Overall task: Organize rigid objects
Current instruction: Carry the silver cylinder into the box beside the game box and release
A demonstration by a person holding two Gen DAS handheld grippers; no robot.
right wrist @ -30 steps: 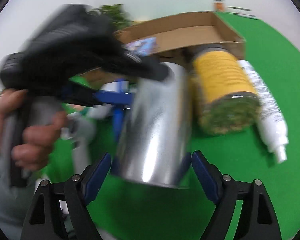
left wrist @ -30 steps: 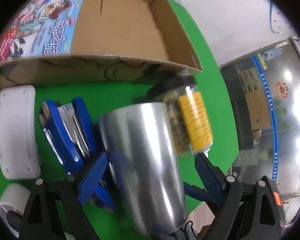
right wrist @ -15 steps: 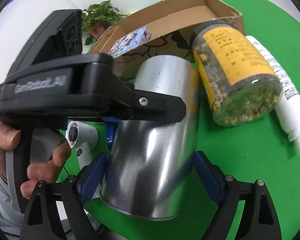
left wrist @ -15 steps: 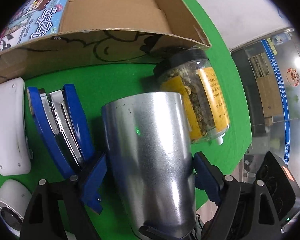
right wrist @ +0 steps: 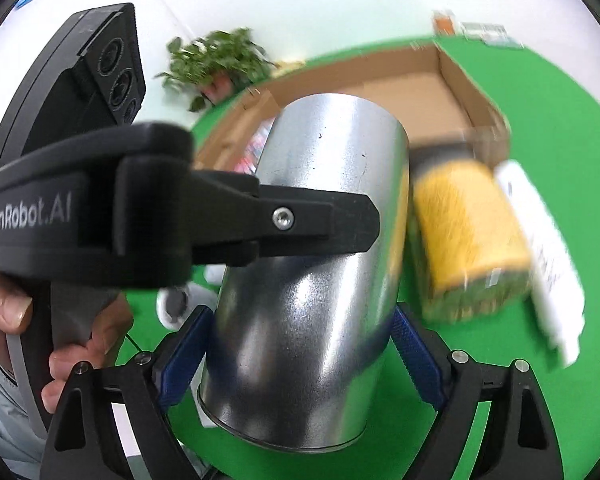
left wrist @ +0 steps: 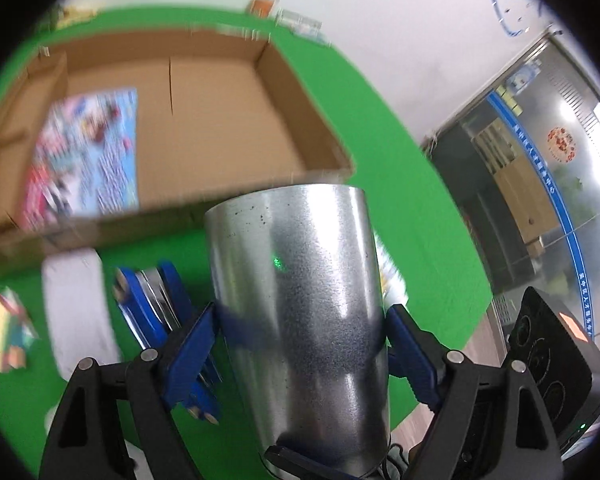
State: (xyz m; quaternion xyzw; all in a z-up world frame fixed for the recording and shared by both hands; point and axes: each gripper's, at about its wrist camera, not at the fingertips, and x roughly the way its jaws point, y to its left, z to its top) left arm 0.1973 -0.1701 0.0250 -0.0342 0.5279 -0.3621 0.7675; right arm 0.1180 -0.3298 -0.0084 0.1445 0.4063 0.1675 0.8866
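I grasp the metal cylinder [left wrist: 300,292] with both the left gripper [left wrist: 300,344] and the right gripper [right wrist: 300,344], fingers clenched on its sides, because it looks too wide for one, and I hold it before the cardboard box [left wrist: 220,120].

"GenRobot.AI" stood in grey letters on the black body of the left gripper [right wrist: 300,220]; all other print was too blurred to read

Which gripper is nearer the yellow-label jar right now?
Probably right. The yellow-label jar lies just beside the right gripper. The left gripper grips the metal cup, which hides the jar from its camera.
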